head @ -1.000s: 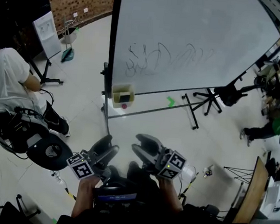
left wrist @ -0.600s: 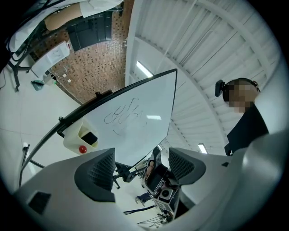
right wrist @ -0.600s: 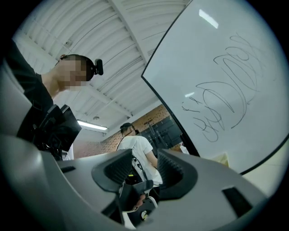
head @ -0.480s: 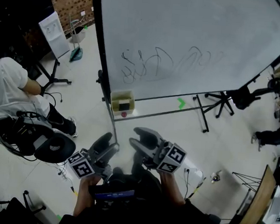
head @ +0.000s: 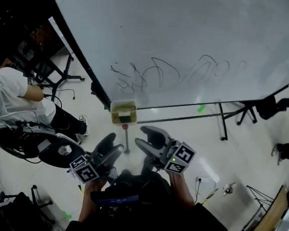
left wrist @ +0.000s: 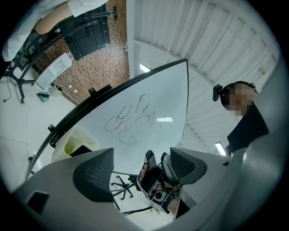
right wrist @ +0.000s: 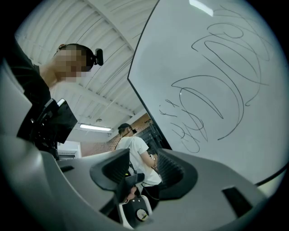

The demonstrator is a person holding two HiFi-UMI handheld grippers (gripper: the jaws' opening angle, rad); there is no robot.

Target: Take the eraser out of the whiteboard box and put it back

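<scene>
The whiteboard (head: 191, 36), scribbled with marker lines, fills the top of the head view. A pale yellow box (head: 123, 110) hangs at its lower left edge, and a dark eraser (head: 126, 117) lies inside it. My left gripper (head: 112, 146) is open just below the box, with nothing between its jaws. My right gripper (head: 146, 139) is open to the right of it; its jaws have just been opening and are empty. Neither touches the box. In the left gripper view the box (left wrist: 74, 144) sits left of the left gripper (left wrist: 140, 168). The right gripper (right wrist: 141, 170) faces the whiteboard (right wrist: 216, 81).
A person in a white shirt (head: 12, 101) sits at the left beside a black office chair (head: 56, 152). The whiteboard's stand legs (head: 224, 122) cross the floor at the right. A small red object (head: 125, 127) lies under the box.
Both grippers and the head view have come closer to the whiteboard and its box. The box now lies just above the left gripper. The right jaws stand wider apart.
</scene>
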